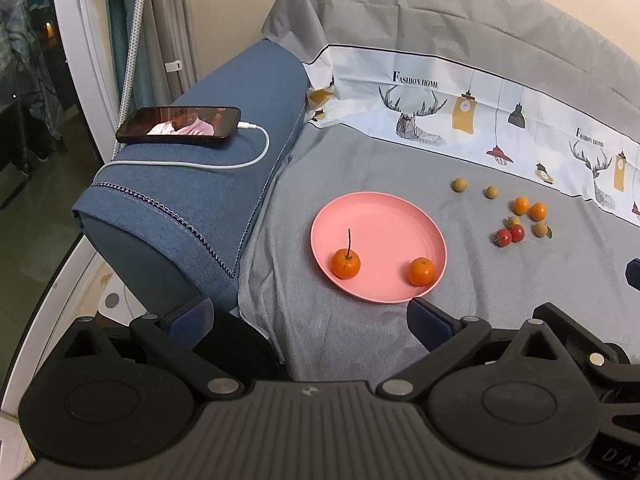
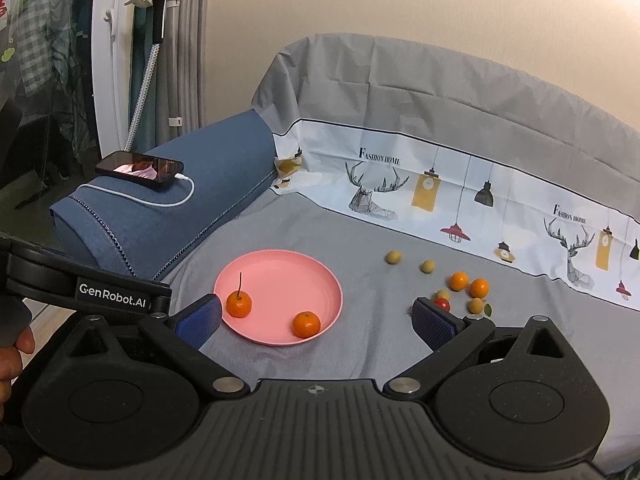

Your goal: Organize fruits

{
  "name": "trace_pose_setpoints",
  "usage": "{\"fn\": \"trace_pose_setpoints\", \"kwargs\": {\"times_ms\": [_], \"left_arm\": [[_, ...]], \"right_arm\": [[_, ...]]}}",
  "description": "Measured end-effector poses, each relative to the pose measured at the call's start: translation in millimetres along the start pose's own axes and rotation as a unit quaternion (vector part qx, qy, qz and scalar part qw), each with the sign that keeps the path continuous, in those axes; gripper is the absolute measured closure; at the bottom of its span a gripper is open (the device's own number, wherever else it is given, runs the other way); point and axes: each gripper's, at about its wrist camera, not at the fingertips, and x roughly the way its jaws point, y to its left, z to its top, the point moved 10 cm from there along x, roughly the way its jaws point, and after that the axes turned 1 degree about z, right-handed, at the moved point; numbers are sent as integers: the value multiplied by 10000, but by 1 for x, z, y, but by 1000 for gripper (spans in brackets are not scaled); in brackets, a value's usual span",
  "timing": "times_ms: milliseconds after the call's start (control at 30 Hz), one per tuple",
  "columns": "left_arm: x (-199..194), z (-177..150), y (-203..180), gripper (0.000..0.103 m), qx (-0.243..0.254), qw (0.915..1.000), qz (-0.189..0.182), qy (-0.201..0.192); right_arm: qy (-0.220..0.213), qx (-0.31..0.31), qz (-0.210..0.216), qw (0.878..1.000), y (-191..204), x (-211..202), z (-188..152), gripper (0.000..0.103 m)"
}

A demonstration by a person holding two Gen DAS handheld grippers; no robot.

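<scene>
A pink plate (image 1: 384,220) (image 2: 280,276) lies on the grey sheet and holds two small oranges, one with a stem (image 1: 345,264) (image 2: 239,304) and one near the front rim (image 1: 421,271) (image 2: 306,324). To its right lie loose fruits: two more oranges (image 1: 530,208) (image 2: 468,284), red cherry tomatoes (image 1: 510,235) (image 2: 442,303) and several small yellow-green fruits (image 1: 460,184) (image 2: 393,257). My left gripper (image 1: 308,320) is open and empty, in front of the plate. My right gripper (image 2: 316,320) is open and empty, its fingers straddling the plate's front; its right fingertip (image 2: 432,320) stands just before the tomatoes.
A blue bolster (image 1: 192,200) (image 2: 168,208) lies left of the plate with a phone (image 1: 180,124) (image 2: 140,168) on a white charging cable on top. A printed cloth wall (image 1: 480,120) (image 2: 460,192) bounds the far side. The left gripper's body (image 2: 80,284) shows at the left.
</scene>
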Motion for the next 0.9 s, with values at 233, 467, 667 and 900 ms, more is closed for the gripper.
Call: {"fn": "trace_pose_setpoints", "kwargs": {"times_ms": [233, 467, 667, 900], "left_arm": [[10, -4, -2, 0, 34, 9999, 2, 150], [17, -6, -3, 0, 63, 9997, 20, 246], [25, -7, -4, 0, 88, 9994, 39, 339], [33, -8, -6, 0, 131, 9988, 60, 464]], "right_arm": [[107, 49, 27, 9999, -1, 9, -3, 2], [229, 105, 46, 9997, -4, 18, -7, 1], [322, 137, 58, 9994, -5, 26, -10, 1], [418, 193, 68, 9989, -7, 34, -15, 1]]}}
